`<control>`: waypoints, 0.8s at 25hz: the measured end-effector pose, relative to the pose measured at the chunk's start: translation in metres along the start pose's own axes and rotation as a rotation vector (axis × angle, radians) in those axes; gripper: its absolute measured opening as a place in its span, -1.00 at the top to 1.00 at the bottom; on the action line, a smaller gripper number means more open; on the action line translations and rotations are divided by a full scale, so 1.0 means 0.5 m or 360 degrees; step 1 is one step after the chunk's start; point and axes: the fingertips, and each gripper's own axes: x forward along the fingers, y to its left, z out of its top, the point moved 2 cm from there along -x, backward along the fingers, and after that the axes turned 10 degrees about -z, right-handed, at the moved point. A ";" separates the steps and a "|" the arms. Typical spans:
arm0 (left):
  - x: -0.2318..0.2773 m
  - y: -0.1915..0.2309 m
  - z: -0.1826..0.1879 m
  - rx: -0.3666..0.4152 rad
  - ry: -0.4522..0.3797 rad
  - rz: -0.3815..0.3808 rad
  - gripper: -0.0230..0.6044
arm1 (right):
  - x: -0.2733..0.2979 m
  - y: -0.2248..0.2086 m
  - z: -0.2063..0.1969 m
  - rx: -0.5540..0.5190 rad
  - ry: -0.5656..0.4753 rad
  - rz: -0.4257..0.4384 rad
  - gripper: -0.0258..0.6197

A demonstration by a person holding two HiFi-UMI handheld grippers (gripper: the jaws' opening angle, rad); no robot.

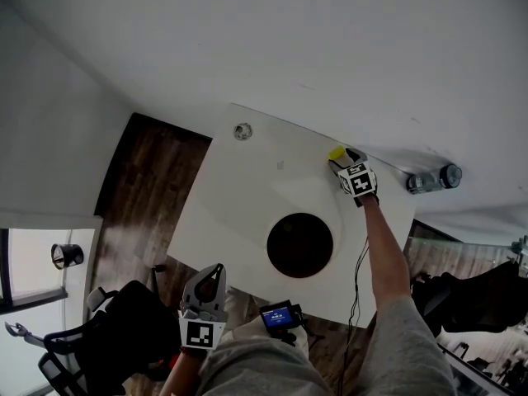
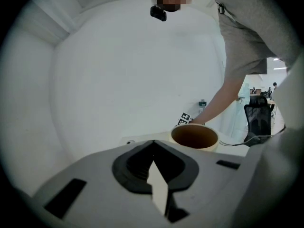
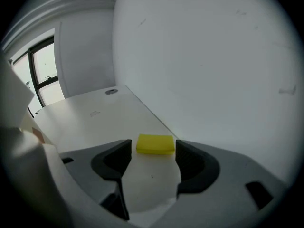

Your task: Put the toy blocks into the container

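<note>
Near the top right edge of the table (image 1: 247, 196), the yellow block (image 3: 155, 144) sits just ahead of the wide-open right claw (image 3: 153, 156), so slide straight in before squeezing, while the left claw (image 2: 154, 160) is shut and empty.

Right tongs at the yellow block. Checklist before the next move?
1. Right tongs open: ok.
2. Yellow block lined up between the tips, untouched: ok.
3. Block flat on the table, near its wall-side edge: ok.
4. Container upright, mouth unobstructed: ok.
5. Left tongs shut, empty, away from the container: ok.
6. Blocks already in the container: cannot tell, interior dark.
</note>
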 end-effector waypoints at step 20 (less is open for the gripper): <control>0.023 0.016 0.049 -0.0015 -0.0165 -0.0094 0.91 | -0.183 0.041 0.012 0.0270 -0.0133 -0.0014 0.11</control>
